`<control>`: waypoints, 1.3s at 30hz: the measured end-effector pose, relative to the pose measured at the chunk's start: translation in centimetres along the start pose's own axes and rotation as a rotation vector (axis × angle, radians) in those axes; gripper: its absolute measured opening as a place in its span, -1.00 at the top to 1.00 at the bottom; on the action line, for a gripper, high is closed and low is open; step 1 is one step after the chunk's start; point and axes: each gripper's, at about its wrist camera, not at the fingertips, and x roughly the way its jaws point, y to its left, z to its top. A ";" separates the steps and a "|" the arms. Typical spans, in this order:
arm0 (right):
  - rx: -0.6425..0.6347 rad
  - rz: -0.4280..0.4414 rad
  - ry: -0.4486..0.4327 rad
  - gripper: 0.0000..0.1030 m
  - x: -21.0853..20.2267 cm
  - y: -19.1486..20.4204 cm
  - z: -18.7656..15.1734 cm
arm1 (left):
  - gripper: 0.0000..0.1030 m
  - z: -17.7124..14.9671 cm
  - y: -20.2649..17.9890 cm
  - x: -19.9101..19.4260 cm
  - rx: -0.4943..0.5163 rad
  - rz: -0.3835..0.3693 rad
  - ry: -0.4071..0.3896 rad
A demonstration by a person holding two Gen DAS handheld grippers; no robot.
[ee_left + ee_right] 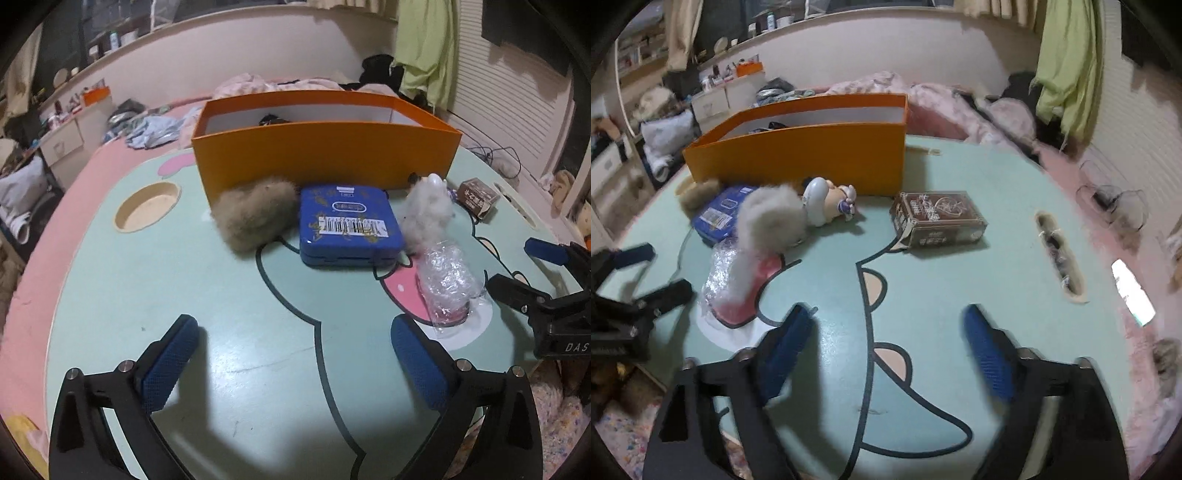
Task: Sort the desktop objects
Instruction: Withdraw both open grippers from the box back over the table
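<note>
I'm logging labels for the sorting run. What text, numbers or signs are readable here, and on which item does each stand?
"DAS": white letters on the right gripper's black body, cut off by the frame edge.
Blue tin: barcode sticker and oval label, print too small to read.
Brown box: white characters and a round emblem, too blurred to read.
Nothing else bears readable text.

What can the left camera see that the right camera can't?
Only the left wrist view shows the round cup hole in the table and the barcode on the blue tin.

Only the right wrist view shows the long slot in the table and the doll's face.

Both show the orange box, the brown fluff, the white fluff, the plastic wrap, the brown box, and each open, empty hand-held gripper: left, right.
</note>
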 end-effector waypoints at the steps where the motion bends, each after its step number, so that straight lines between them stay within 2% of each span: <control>1: -0.010 0.006 0.008 -0.99 0.3 0.1 -0.1 | -1.00 0.1 0.0 0.1 0.000 -0.002 -0.001; 39: -0.011 0.002 -0.009 -0.99 -0.1 0.2 -0.5 | -1.00 0.2 -0.5 0.1 0.016 -0.016 -0.003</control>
